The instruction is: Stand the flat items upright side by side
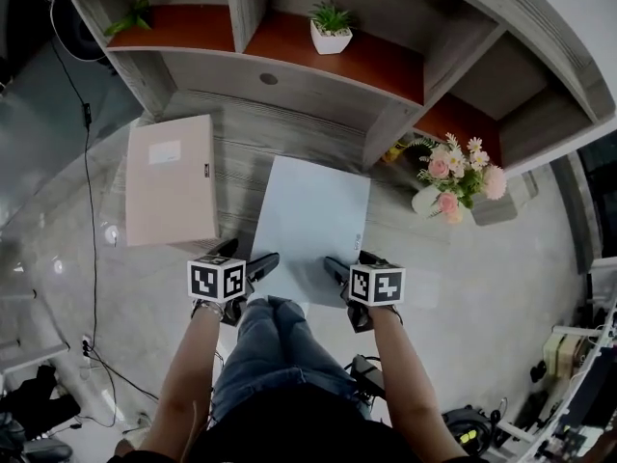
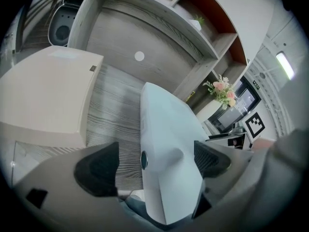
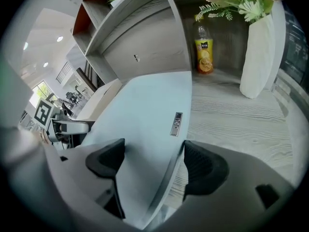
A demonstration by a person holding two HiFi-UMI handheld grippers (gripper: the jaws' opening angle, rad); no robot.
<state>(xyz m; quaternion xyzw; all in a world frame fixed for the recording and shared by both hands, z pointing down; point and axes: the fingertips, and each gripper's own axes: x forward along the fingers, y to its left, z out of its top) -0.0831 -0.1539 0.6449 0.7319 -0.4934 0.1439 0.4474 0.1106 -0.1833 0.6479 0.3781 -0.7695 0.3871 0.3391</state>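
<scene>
Reaching forward and down, both forearms (image 1: pixel 188 374) run side by side to the near edge of the pale blue folder (image 1: pixel 313 220). It lies on the grey wood-grain desk (image 1: pixel 236 157), far edge near the foot of the shelf unit (image 1: pixel 318 80).

Left gripper (image 1: pixel 244 257) is at the folder's near left corner. Jaws stand wide with the folder between them; desk shows between the spine and one pad, so no grip.

Right gripper (image 1: pixel 353 261) is at the near right corner. Jaws are narrower, and both pads look to lie against the folder, one on its face, one at its edge.

Edges and room:
- Beige box file (image 1: pixel 172 181) lies flat to the left, apart from the folder, with a bare strip of desk between.
- To the right, bare desk runs up to the white vase (image 1: pixel 427 201) of flowers.
- A yellow-labelled bottle (image 3: pixel 204 50) stands in the recess beside the vase.

Writing:
- Small label plate (image 3: pixel 177 123) near the folder's edge, print too small to read.
- White label (image 1: pixel 164 152) on the box file, unreadable.
- Bottle print unreadable.
- Black-and-white square markers on each gripper's cube.
</scene>
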